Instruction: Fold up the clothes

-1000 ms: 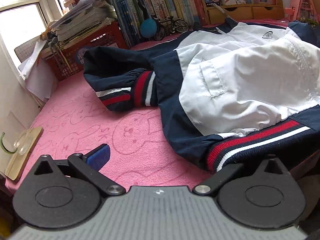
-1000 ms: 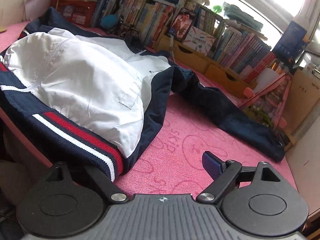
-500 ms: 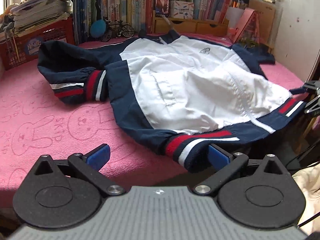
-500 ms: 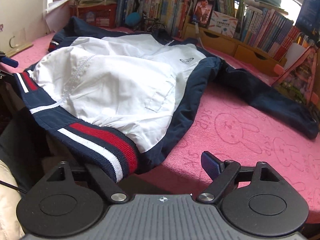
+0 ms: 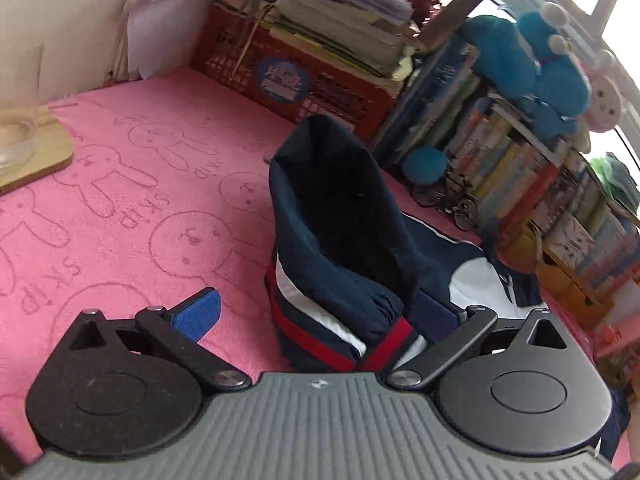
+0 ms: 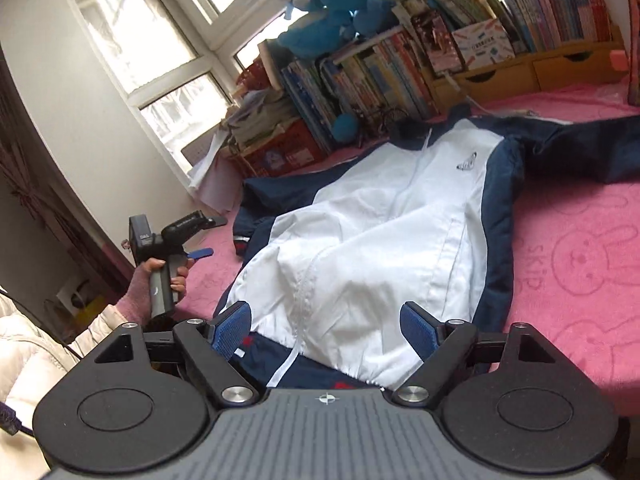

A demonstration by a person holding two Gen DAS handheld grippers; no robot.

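Note:
A navy and white jacket point(image 6: 380, 240) lies front up on the pink cloth point(image 6: 580, 240), zipped, with its striped hem at the near edge. My right gripper point(image 6: 326, 328) is open over the hem's middle, and the white front and navy band lie between its blue pads without being pressed. The left sleeve point(image 5: 332, 208) is folded back on itself, its red and white striped cuff point(image 5: 320, 332) nearest the camera. My left gripper point(image 5: 316, 314) stands open around that cuff, the left pad well clear of it. In the right wrist view a hand holds the left gripper point(image 6: 210, 236) beside the sleeve.
A red crate point(image 5: 320, 84) stacked with papers and a row of books point(image 5: 520, 168) line the far side, with blue plush toys point(image 5: 504, 56) on top. A wooden board point(image 5: 32, 152) lies at the left edge. Wooden drawers point(image 6: 540, 72) stand at the back right.
The left gripper swung left from the hem to the sleeve cuff and rolled. The right gripper rose and turned toward the middle of the hem. Both stayed open.

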